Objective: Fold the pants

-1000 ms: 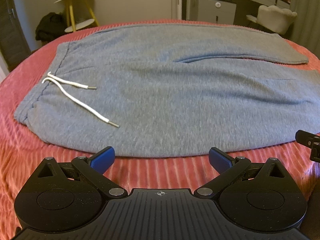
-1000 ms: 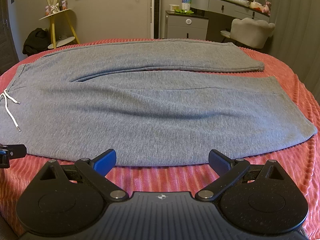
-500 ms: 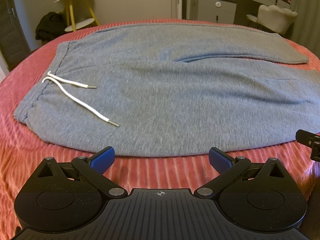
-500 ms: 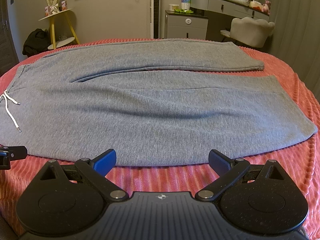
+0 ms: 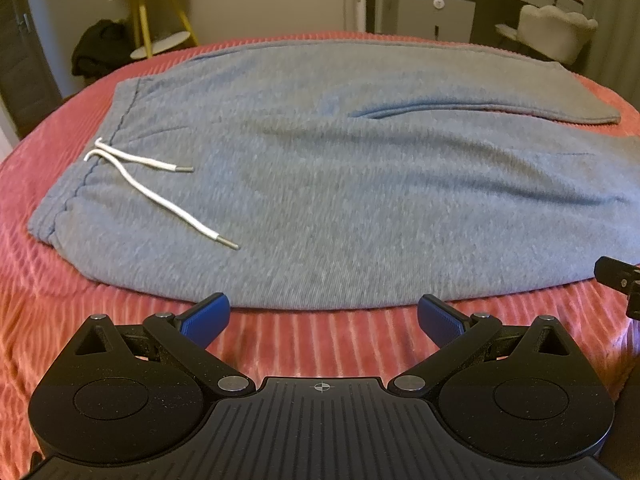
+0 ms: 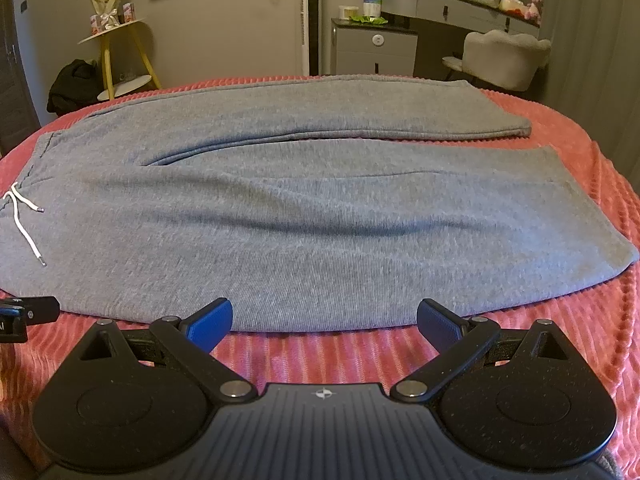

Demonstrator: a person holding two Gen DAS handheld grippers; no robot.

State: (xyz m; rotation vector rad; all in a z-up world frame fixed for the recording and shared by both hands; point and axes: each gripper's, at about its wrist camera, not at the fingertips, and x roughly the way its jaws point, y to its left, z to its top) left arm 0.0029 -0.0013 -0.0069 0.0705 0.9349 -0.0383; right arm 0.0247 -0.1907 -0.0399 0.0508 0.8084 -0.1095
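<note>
My left gripper (image 5: 320,318) is fully spread, its blue pads (image 5: 206,318) wide apart with nothing between them. The pad tips sit just short of the near edge of the grey pants (image 5: 340,184), over bare bedspread; I cannot tell whether they touch the fabric. My right gripper (image 6: 322,320) is released to the same width, blue pads (image 6: 210,322) empty, tips level with the near hem of the pants (image 6: 320,216).

The pants lie flat and unfolded across the red ribbed bedspread (image 5: 120,320). The waistband is toward the left end, with the white drawstring (image 5: 156,184) trailing loose over the grey cloth. The two legs run to the right, the far leg (image 6: 320,112) lying parallel to the near leg (image 6: 400,220), split by a dark seam gap. The near leg's cuff ends close to the bedspread's right edge (image 6: 600,320).

Beyond the pants, at the left rear, stands a yellow side table (image 6: 116,60) carrying a bouquet, with a dark bundle (image 6: 72,88) on the floor beside it. At the right rear are a grey cabinet (image 6: 376,52), a dressing table (image 6: 460,4) with bottles, and a pale upholstered chair (image 6: 508,56).
</note>
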